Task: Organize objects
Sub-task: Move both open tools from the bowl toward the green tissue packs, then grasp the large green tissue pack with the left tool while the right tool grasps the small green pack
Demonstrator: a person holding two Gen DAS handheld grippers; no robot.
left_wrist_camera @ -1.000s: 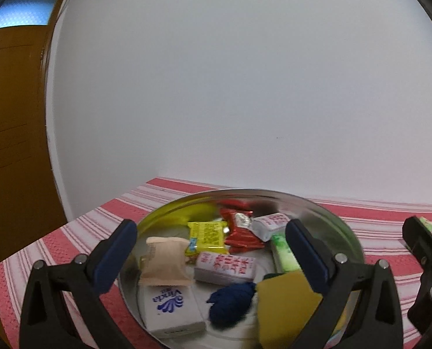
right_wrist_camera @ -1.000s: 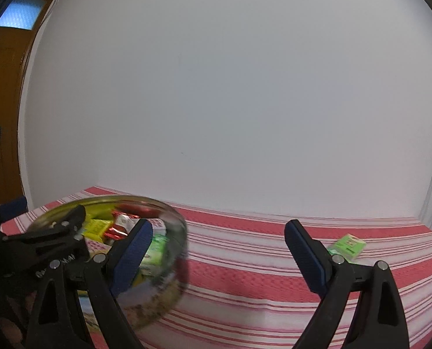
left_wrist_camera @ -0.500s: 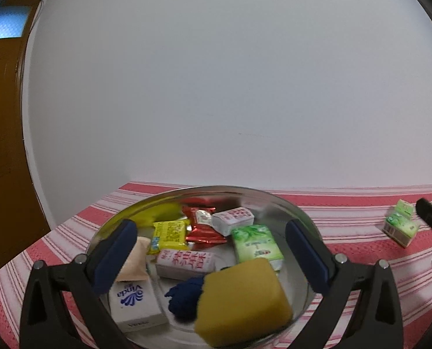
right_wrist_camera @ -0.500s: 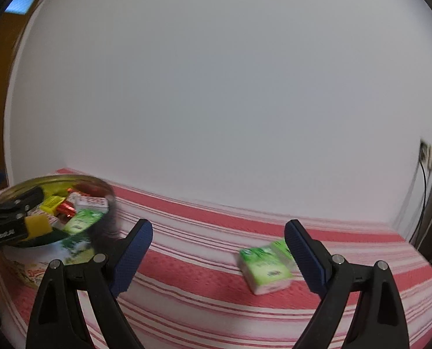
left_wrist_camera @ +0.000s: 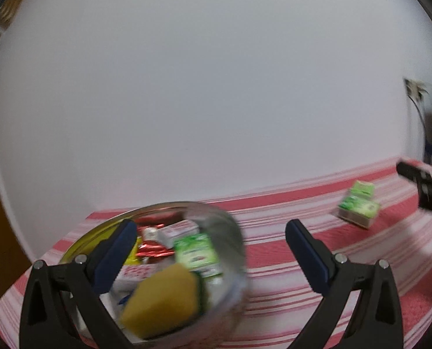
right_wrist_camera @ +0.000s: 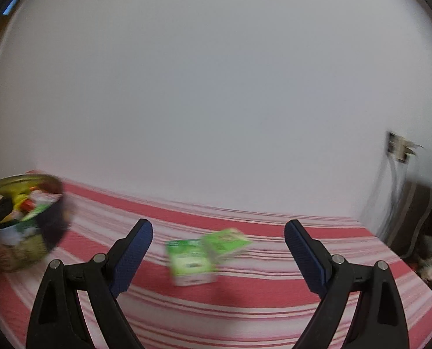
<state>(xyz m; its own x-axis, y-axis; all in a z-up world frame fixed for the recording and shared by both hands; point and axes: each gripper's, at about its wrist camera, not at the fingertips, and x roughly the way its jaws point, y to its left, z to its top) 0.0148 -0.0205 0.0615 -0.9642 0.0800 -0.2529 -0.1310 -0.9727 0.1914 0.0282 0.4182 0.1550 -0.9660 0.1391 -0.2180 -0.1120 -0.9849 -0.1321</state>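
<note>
**Grippers both open, green packs sitting loose on the striped cloth**

Left wrist view first: left gripper (left_wrist_camera: 210,247) has its jaws spread wide with nothing between them. Its left finger sits in front of the metal bowl (left_wrist_camera: 230,232), which is near the left end of the table (left_wrist_camera: 274,305), close to the back edge by the white wall (left_wrist_camera: 216,87). The bowl is pretty blurred, but you can make out a yellow sponge (left_wrist_camera: 160,296) at the front, a green pack (left_wrist_camera: 197,251) just behind it, a red foil wrapper (left_wrist_camera: 153,248) and a white-and-red packet (left_wrist_camera: 181,231) further back. Over toward the right end of the table are two green tissue packs (left_wrist_camera: 358,208), touching each other, apart from the bowl. A black bit of the other tool pokes in at the right edge of the view.

Right wrist view: right gripper (right_wrist_camera: 218,250) is also wide open, gripping nothing. The two green tissue packs (right_wrist_camera: 204,254) lie on the red-and-white striped cloth ahead of it, framed between the fingers but not touched by either. The bowl (right_wrist_camera: 53,226) shows far left, near the table's back edge. A wall socket (right_wrist_camera: 399,147) with cables is on the right.
</note>
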